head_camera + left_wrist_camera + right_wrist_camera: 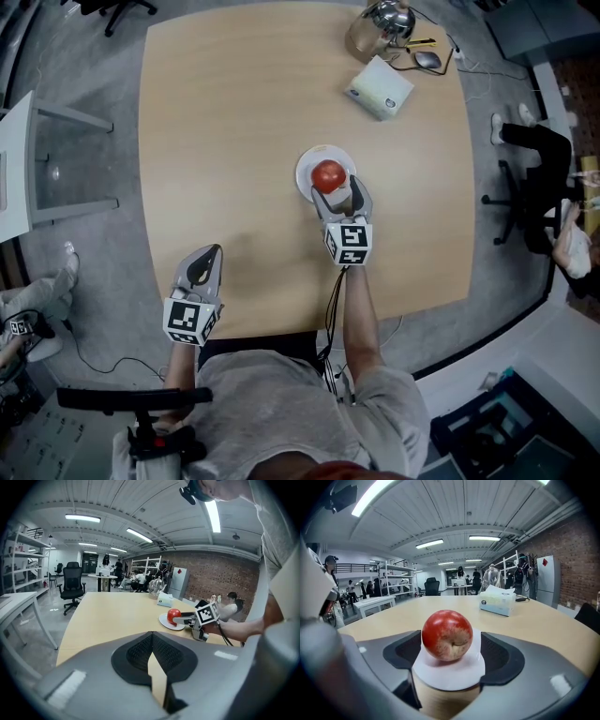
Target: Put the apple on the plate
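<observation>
The red apple (328, 174) sits on a small white plate (307, 160) near the middle of the wooden table. My right gripper (339, 191) is just behind it, jaws spread wide to either side of the apple. In the right gripper view the apple (446, 635) rests on the plate (450, 674) between the dark pads (502, 656), with a small gap on the right side. My left gripper (208, 255) rests over the table's near left part, jaws together and empty. The left gripper view shows the apple (174, 615) and the right gripper (187, 618) off to the right.
A tissue box (380, 87), a glass pot (380, 23) and a mouse (427, 59) are at the table's far right corner. A black office chair (530, 187) stands right of the table, a white desk (19, 169) to the left.
</observation>
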The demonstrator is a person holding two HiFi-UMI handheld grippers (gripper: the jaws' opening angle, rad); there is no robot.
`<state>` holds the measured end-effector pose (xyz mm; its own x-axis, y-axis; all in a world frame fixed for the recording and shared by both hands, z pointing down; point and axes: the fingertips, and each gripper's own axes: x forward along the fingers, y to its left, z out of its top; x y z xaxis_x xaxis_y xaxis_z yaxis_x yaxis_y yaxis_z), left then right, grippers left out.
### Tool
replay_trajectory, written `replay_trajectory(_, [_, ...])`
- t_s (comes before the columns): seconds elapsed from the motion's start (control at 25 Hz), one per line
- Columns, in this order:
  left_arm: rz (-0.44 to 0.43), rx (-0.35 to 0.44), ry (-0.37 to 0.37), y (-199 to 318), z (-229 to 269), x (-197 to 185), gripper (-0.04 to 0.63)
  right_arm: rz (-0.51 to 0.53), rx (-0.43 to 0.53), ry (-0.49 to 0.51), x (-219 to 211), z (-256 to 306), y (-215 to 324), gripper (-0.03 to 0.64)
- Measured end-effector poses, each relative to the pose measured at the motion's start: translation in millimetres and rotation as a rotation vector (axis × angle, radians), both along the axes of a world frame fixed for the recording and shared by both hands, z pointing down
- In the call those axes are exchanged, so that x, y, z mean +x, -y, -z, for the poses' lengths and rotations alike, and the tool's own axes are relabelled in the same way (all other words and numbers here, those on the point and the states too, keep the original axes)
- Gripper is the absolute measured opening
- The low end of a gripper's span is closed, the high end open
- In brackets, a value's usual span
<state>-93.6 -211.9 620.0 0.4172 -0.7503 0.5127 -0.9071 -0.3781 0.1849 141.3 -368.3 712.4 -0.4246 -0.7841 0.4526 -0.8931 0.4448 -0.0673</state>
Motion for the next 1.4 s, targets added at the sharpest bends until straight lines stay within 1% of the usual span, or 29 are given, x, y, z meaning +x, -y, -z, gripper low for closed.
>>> replay_trajectory(0.24, [0.005,0.008,-0.007,-3.2,3.4,-3.6,0.02,-0.013,0.005,-0.008,0.7,3.6,-2.2,0.396])
replay_trajectory(0.64, [-0.008,0.044,-0.015,-12.1,16.6,-2.5,0.02,-0.033,0.041,-0.003,5.6,26.8,-13.3,0.396])
replay_trajectory(0.92, [-0.015,0.079,-0.023,-28.1,41.2,-1.6,0.02,-0.05,0.066,0.01,9.1,57.7,-34.2,0.396])
replay_trajectory(1.04, [-0.02,0.092,-0.026,-28.9,43.5,-1.2,0.02,-0.063,0.078,0.011,11.5,64.3,-38.5,0.394])
replay_trajectory(1.24, [-0.03,0.113,-0.033,-36.6,50.4,0.7,0.02,-0.072,0.097,0.011,14.4,77.0,-52.1,0.368])
replay_trajectory(1.32, [-0.031,0.119,-0.035,-37.1,50.1,0.1,0.02,-0.073,0.103,0.011,14.9,80.5,-55.4,0.344])
replay_trajectory(1.4, [-0.034,0.126,-0.038,-37.5,49.6,-0.5,0.02,-0.073,0.109,0.013,14.8,83.7,-58.4,0.334])
